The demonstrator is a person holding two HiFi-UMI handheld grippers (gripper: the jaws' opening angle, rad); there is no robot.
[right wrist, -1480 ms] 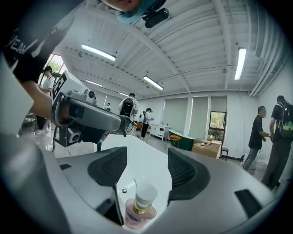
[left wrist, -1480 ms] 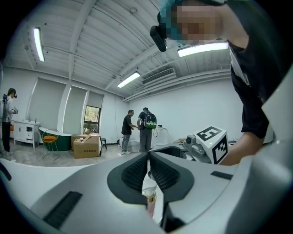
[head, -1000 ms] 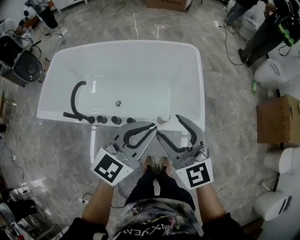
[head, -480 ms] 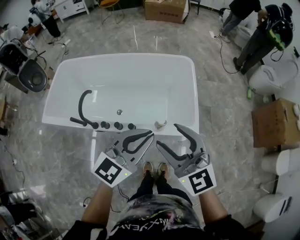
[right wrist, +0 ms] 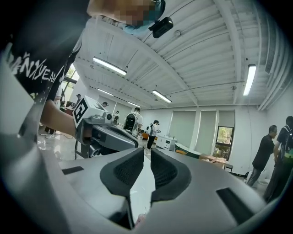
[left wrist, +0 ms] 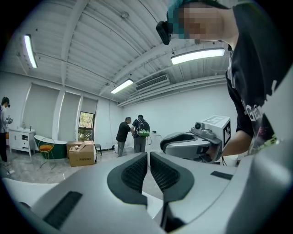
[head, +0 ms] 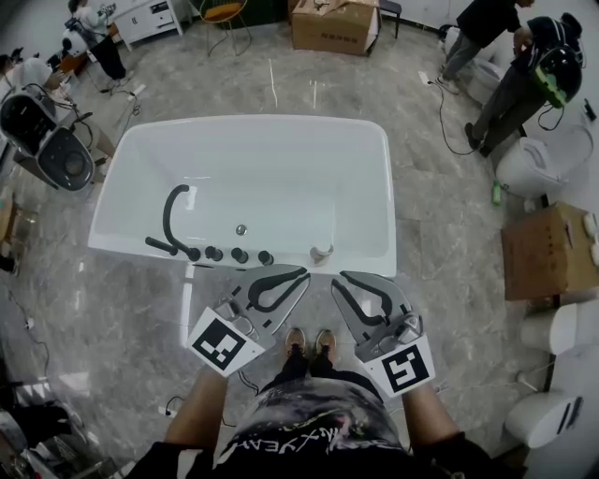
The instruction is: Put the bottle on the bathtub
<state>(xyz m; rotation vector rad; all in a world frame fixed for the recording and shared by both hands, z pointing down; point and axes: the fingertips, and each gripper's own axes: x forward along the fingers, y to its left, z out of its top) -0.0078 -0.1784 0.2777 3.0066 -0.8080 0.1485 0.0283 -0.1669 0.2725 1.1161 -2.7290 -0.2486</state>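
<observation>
The white bathtub (head: pixel 384 201) fills the middle of the head view, with a black tap and knobs (head: pixel 215 253) along its near rim. On that rim sits a small pale object (head: pixel 321 253); what it is I cannot tell. Just short of the near rim, my left gripper (head: pixel 303 274) is shut with nothing in it. My right gripper (head: pixel 340 278) hangs beside it, also shut and empty. The ridged pads almost touch in the left gripper view (left wrist: pixel 149 170) and in the right gripper view (right wrist: pixel 146 172). A small green bottle-like thing (head: pixel 497 194) stands on the floor far right.
Cardboard boxes stand at the right (head: pixel 547 251) and beyond the tub (head: pixel 333 23). White toilets (head: pixel 538 159) line the right side, where two people (head: pixel 524 65) stand. Cables run across the marble floor. My feet (head: pixel 311 339) are just short of the tub.
The right gripper's jaws, spread apart in the earlier frames, have closed. The tub sits lower in the head view and more of the far floor shows.
</observation>
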